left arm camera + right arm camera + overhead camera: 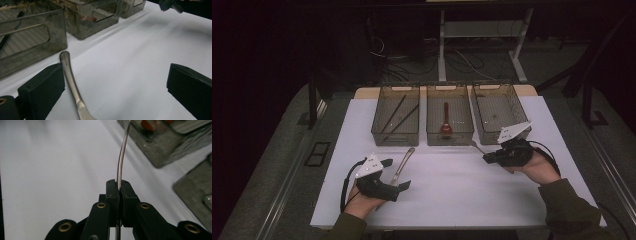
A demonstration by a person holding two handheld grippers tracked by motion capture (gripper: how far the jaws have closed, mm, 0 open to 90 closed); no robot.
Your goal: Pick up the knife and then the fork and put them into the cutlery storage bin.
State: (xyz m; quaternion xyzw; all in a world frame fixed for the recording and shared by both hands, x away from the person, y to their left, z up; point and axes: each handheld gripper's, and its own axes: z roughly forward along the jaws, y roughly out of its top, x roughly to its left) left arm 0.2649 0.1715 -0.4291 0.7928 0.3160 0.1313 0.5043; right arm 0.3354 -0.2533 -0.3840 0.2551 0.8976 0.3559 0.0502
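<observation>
A: From the high view, what is happening on the table [452,200]?

B: Cutlery is being sorted into three bins. The left bin [396,116] is holding dark sticks, the middle bin [449,134] a red spoon [445,120], and the right bin [498,112] is looking nearly empty. The left gripper [398,172] is sitting with its jaws spread around a metal handle [403,164] lying flat on the table. The right gripper [486,158] is holding a thin utensil [477,146] just in front of the right bin.

A: And the left gripper view?

B: The jaws are standing wide apart, one pad [43,90] just beside the metal handle [72,82], the other well off. Nothing is being pinched yet; that piece is left to pick up and bin.

A: The right gripper view?

B: The jaws are pressing together on the thin utensil [121,157], whose shaft is curving up toward the bins [160,147]. I judge it is about to be dropped in.

A: Anything in the way?

B: Only the bin walls, which the raised piece is needing to clear.
</observation>
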